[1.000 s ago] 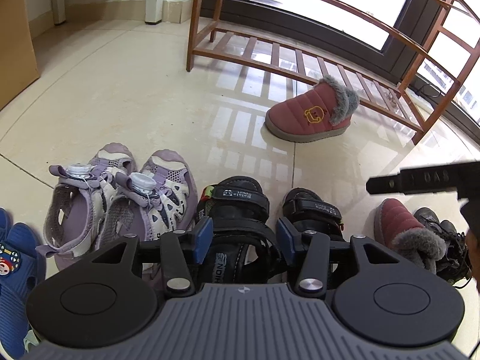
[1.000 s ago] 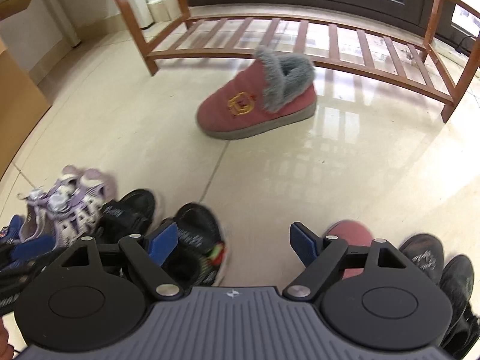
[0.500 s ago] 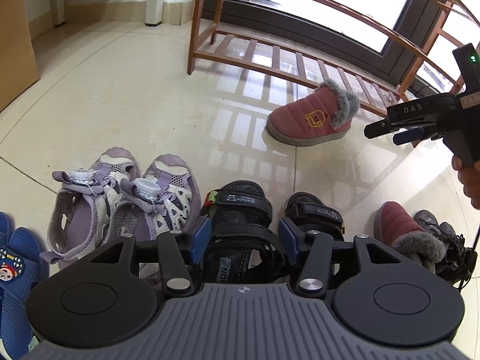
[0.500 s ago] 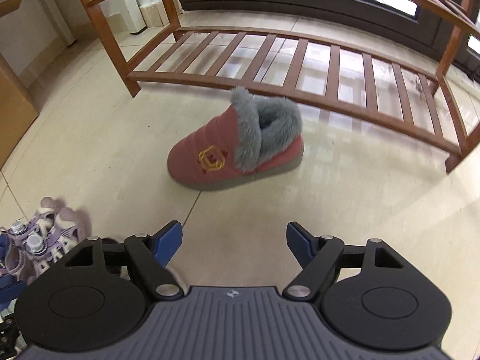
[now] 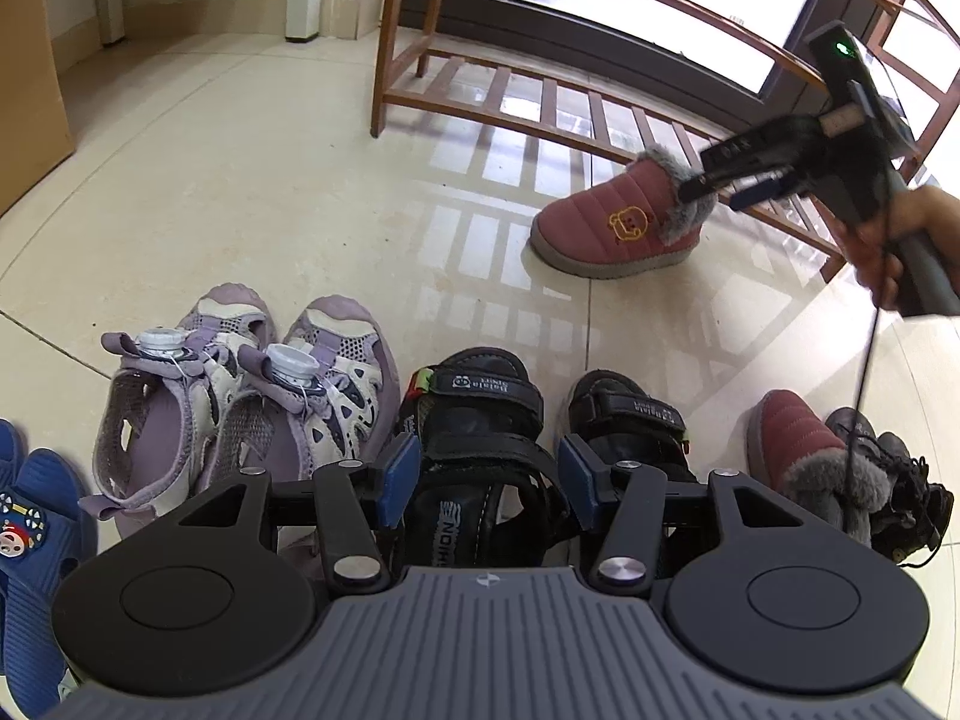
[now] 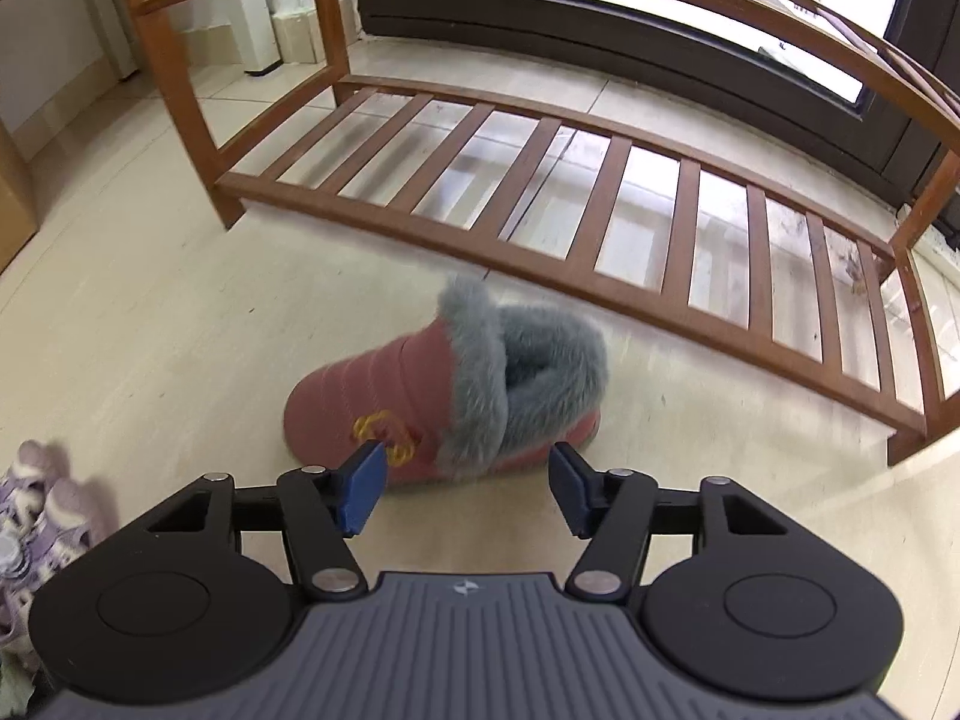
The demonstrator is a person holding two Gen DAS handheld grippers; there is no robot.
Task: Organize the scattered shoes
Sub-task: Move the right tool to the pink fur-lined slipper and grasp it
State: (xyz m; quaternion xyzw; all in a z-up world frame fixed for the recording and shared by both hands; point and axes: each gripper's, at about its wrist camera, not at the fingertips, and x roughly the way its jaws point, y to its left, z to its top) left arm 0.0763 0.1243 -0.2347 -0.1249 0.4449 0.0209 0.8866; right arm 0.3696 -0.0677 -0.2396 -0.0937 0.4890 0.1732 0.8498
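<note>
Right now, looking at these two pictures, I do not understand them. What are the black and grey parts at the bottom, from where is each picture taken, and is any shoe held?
No robot: a person holds hand tongs, each with a camera looking along its two blue-padded fingers. One picture is from the left tongs, above a black strap sandal in a row of shoes on the pale tiled floor. The pads do not visibly press it. The other is from the right tongs, closing toward a dusty-red fur-lined boot before the brown wooden slatted shoe rack; they do not grip it yet. The left picture also shows the person's hand holding them.
</note>
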